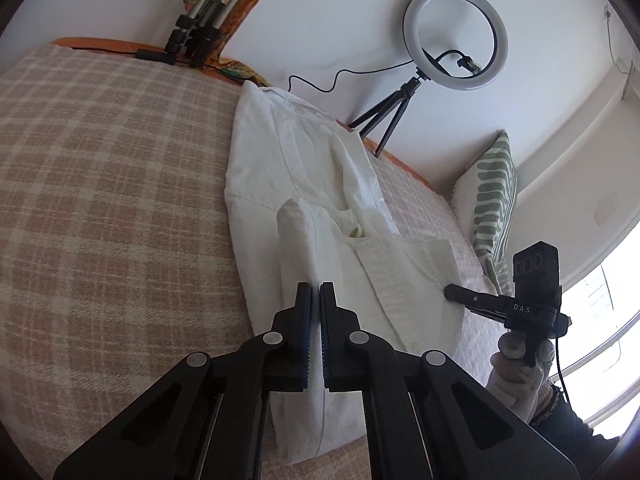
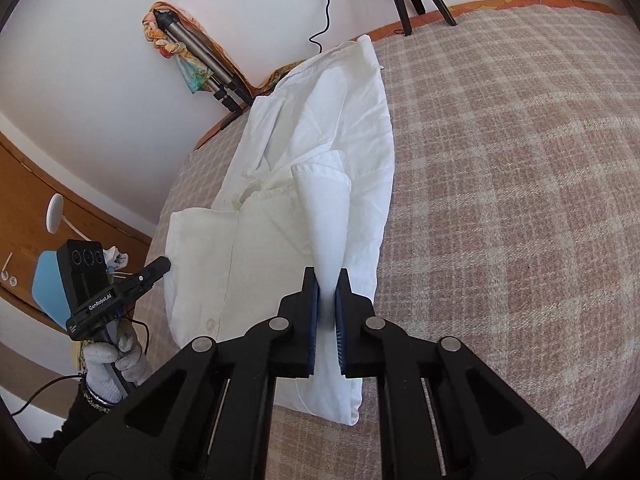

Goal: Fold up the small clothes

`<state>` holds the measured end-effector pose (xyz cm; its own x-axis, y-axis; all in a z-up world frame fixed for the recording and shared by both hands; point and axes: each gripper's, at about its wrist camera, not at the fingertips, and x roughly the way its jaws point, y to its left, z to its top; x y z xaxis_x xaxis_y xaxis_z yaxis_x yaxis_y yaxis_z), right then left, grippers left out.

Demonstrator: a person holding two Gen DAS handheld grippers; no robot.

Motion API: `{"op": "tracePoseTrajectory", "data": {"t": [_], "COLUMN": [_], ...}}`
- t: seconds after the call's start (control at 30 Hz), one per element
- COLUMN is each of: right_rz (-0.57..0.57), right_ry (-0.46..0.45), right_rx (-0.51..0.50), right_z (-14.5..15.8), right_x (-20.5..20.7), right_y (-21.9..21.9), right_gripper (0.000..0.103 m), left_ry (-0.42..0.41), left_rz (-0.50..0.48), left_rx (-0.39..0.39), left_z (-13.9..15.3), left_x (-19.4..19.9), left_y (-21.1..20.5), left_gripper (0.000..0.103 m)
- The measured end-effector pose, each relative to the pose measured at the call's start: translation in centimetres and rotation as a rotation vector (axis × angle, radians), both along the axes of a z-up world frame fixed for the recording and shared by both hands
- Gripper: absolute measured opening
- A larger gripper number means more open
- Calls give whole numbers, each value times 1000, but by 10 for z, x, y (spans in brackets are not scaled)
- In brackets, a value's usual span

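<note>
Because the white shirt (image 1: 304, 184) lies lengthwise on the checked blanket (image 1: 100, 200) with its sides already turned in, both grippers have come to its near end, one at each corner — a spacing that should let the cloth lift evenly rather than skew.

On the left side, the left gripper (image 1: 315, 292) sits at the shirt's near left edge. Its blue-padded jaws are drawn almost together; the narrow strip of white showing between them in the left wrist view suggests a thin fold of fabric is nipped there, though that view alone does not make it certain. From the right wrist view this same gripper (image 2: 162, 266) appears with its tip touching the shirt's left corner, held by a gloved hand (image 2: 114, 360).

Along the middle, the collar and button placket face up, and the shirt runs away toward the far edge of the bed, where a ring light (image 1: 456, 36) stands on its tripod.

On the right, the right gripper (image 2: 326, 284) is closed on a raised ridge of cloth — the fabric stands up plainly between its pads, pinched at the near right edge. My reading is that both holds are set low on the hem so the bottom can be carried up toward the collar, halving the length.
</note>
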<state>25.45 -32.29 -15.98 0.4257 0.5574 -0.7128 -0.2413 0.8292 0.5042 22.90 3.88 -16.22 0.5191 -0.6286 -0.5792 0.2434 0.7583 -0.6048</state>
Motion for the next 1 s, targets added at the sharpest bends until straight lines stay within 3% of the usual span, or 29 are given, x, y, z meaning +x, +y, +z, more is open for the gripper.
{"op": "tracePoseTrajectory", "data": {"t": [0.07, 0.13, 0.17, 0.23, 0.4, 0.57, 0.63, 0.87, 1.0], "right_rz": [-8, 4, 3, -13, 4, 44, 64, 67, 67], "right_ry": [13, 3, -6, -48, -111, -136, -155, -166, -118], "right_rx": [-76, -133, -166, -204, -206, -173, -192, -273, -250], "right_z": [-8, -8, -4, 7, 35, 56, 61, 59, 52], "right_x": [8, 9, 8, 2, -6, 4, 11, 72, 123], "right_y": [8, 16, 17, 16, 11, 9, 15, 27, 22], "right_gripper": [9, 13, 22, 31, 31, 31, 31, 31, 31], "left_ry": [20, 17, 9, -18, -61, -73, -78, -85, -75], "left_rz": [42, 63, 73, 77, 57, -10, -47, -91, -72], "left_rx": [93, 113, 118, 134, 120, 58, 88, 162, 210], "left_z": [-9, -10, -8, 0, 23, 41, 45, 47, 41], "left_x": [5, 1, -2, -7, -8, 9, 16, 67, 107], "left_y": [1, 6, 9, 13, 14, 4, -9, -31, -29], "left_gripper": [3, 3, 4, 5, 12, 13, 13, 13, 13]}}
